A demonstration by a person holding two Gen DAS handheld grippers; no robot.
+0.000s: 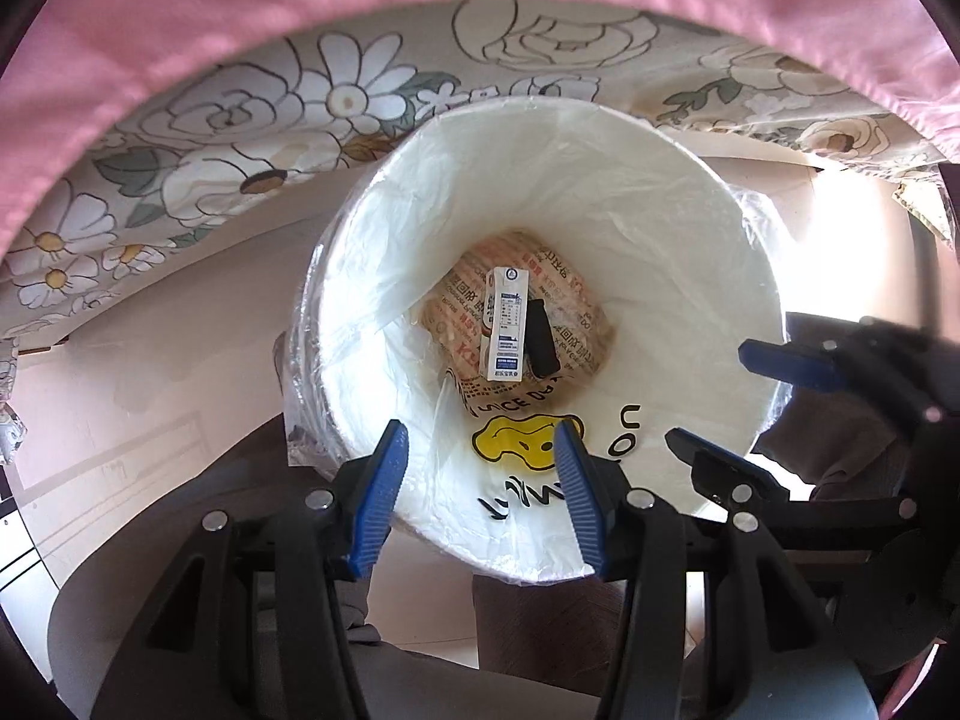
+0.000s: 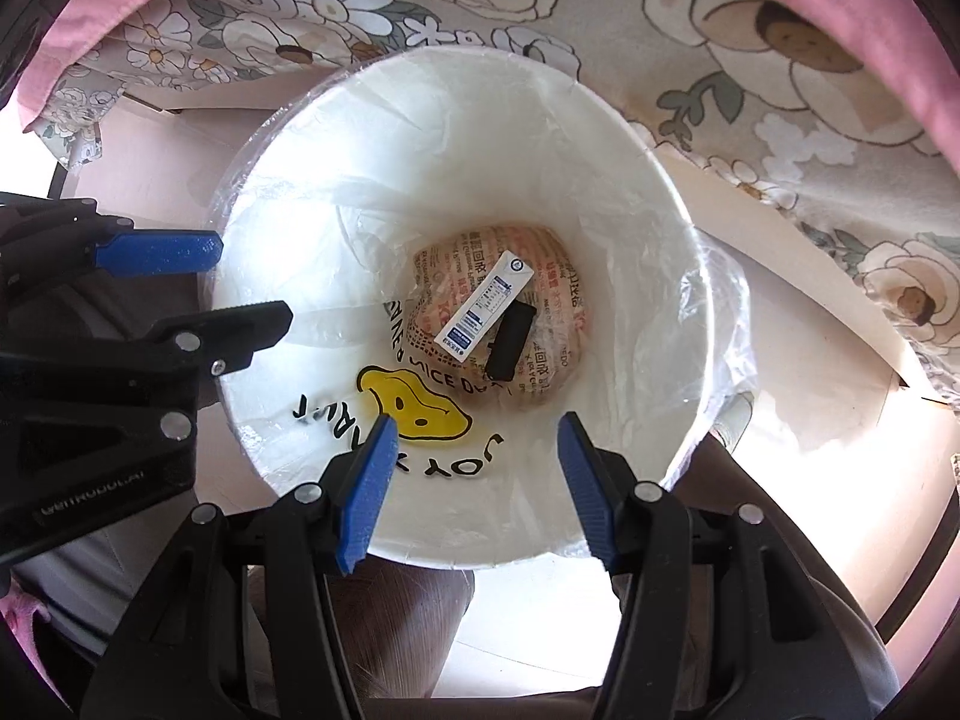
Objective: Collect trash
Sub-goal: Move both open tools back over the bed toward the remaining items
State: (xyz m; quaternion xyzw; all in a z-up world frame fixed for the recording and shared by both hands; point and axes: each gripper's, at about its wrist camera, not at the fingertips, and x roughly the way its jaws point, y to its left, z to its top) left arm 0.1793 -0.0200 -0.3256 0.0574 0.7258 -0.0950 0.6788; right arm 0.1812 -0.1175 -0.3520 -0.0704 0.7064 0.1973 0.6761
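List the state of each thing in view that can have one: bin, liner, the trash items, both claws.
Trash bin: upright, lined, nearly empty.
Plastic liner: folded over the rim.
Small white carton: lying at the bottom.
Black item: lying beside the carton, touching it.
Printed paper: at the bottom, under both.
Left claw: open, empty, over the bin.
Right claw: open, empty, over the bin.

"JOY", "NICE DAY" on bin liner (image 2: 420,456)
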